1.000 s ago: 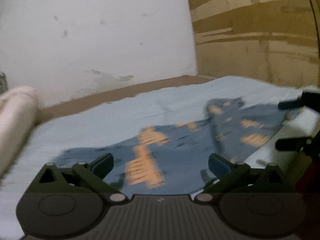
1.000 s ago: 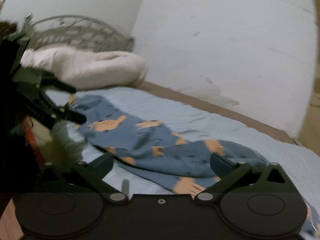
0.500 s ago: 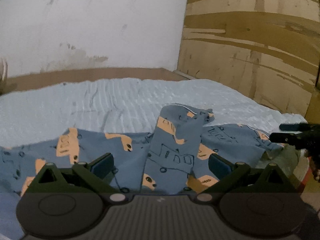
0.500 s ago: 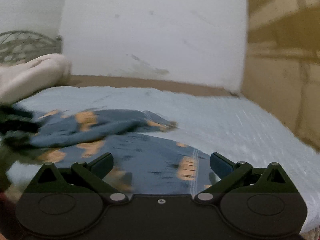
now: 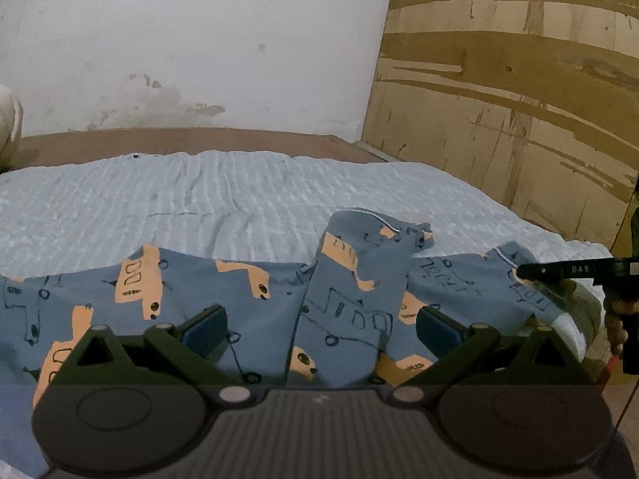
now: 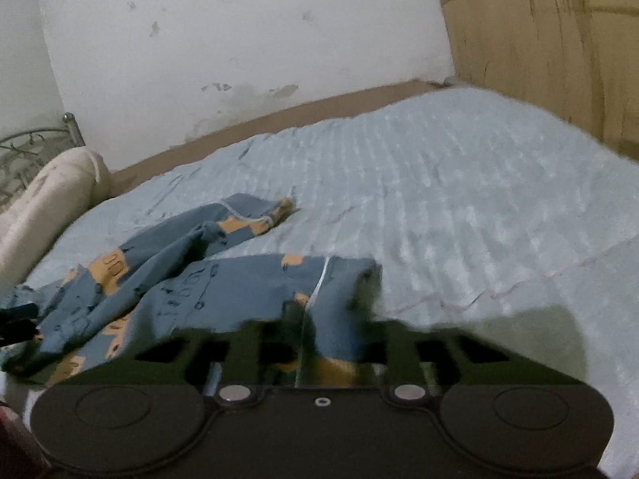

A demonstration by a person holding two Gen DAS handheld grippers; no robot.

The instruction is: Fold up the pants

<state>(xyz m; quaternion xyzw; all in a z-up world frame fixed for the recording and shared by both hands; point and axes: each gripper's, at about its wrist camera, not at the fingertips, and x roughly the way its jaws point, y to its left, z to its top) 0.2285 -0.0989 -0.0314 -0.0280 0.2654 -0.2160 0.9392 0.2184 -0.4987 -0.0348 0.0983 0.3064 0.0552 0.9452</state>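
On the light blue bedspread [image 5: 247,195] the pants [image 5: 191,291] lie crumpled, soft thin cotton that'll flop and slide, so grab hems or the waistband, not mid-leg. Going left to right from the pants: the left gripper [image 5: 319,325] hovers over the middle of them, jaws wide apart, nothing pinched. The right gripper [image 6: 315,343] has just been closing and looks clamped on the leg end nearest it.
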